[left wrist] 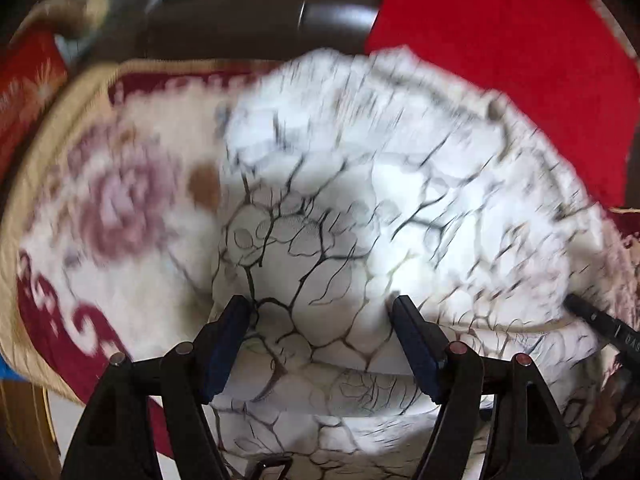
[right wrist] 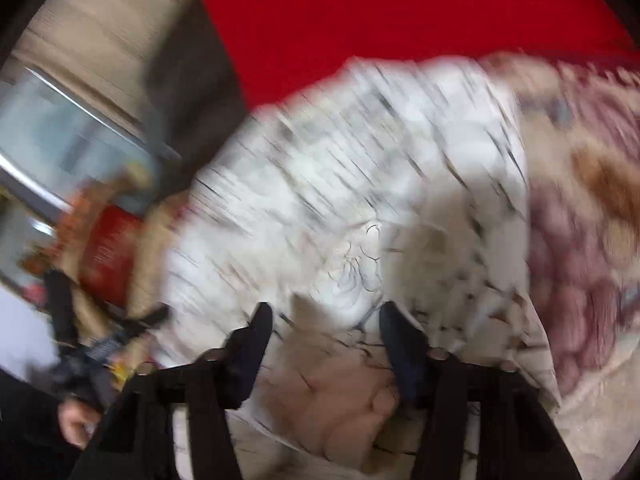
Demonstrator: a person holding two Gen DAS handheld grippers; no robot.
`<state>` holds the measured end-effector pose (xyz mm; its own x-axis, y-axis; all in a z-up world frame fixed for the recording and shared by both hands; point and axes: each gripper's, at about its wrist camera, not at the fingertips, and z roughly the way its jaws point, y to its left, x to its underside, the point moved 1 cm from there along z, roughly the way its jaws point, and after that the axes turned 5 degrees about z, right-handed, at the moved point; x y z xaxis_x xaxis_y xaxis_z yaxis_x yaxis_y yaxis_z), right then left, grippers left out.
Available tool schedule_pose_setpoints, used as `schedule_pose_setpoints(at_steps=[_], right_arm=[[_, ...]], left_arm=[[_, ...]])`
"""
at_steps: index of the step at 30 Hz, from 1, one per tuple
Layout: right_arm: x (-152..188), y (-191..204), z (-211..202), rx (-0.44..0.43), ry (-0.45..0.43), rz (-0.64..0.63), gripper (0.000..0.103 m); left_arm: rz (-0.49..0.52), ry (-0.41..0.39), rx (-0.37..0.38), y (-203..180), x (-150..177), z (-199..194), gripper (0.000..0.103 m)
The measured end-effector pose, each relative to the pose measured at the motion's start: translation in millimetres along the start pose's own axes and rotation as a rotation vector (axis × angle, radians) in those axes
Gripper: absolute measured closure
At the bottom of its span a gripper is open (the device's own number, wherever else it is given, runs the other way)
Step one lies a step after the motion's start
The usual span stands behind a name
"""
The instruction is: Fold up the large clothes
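Nearest the lens in the left wrist view, the left gripper [left wrist: 322, 308] stands with its blue-padded fingers [left wrist: 224, 344] spread wide. The garment [left wrist: 360, 184], white with a black branching print, bulges up between them and spills under the jaws. The pads seem to rest at the sides of the mound rather than squeeze it, so this reads as an open gripper over the cloth and not a pinch. To the right of it, at the edge of the frame, a dark bar of the other tool lies just beside the cloth.

In the right wrist view, the right gripper [right wrist: 326, 312] has its fingers narrower apart, also with white cloth between and below them. The picture is badly smeared, so whether the pads bite the fabric or only straddle it cannot be told. At the lower left of that view a hand [right wrist: 74, 420] holds the other tool.

The garment lies ahead of and beneath both grippers, heaped on a floral blanket [left wrist: 120, 200] that shows to the left of the left gripper and to the right of the right one. A red cloth [left wrist: 500, 60] lies beyond, at the far side.

As to progress, layered edges under the left gripper suggest at least one fold may be in, but the cloth is lumpy and uneven, not a flat packet. Judging by that, smoothing and further folds are left; the work looks somewhere in the middle, not near its end.
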<state>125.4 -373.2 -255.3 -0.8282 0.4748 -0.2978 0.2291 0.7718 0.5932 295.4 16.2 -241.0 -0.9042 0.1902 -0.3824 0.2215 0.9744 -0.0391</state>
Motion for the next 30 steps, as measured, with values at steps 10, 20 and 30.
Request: schedule_pose_setpoints(at_steps=[10,20,30], right_arm=[[-2,24,-35,-0.137,-0.178,-0.089,0.067],[10,26,-12,-0.102,-0.036,-0.102,0.037],[45,-4,-86,-0.229,-0.174,-0.011,0.035]], left_arm=[[0.030,-0.097,0.032,-8,-24,-17,0.028],[0.057,-0.048,0.071,-7,-4,-26,0.025],[0.065,-0.117,0.175,7,65,-87,0.025]])
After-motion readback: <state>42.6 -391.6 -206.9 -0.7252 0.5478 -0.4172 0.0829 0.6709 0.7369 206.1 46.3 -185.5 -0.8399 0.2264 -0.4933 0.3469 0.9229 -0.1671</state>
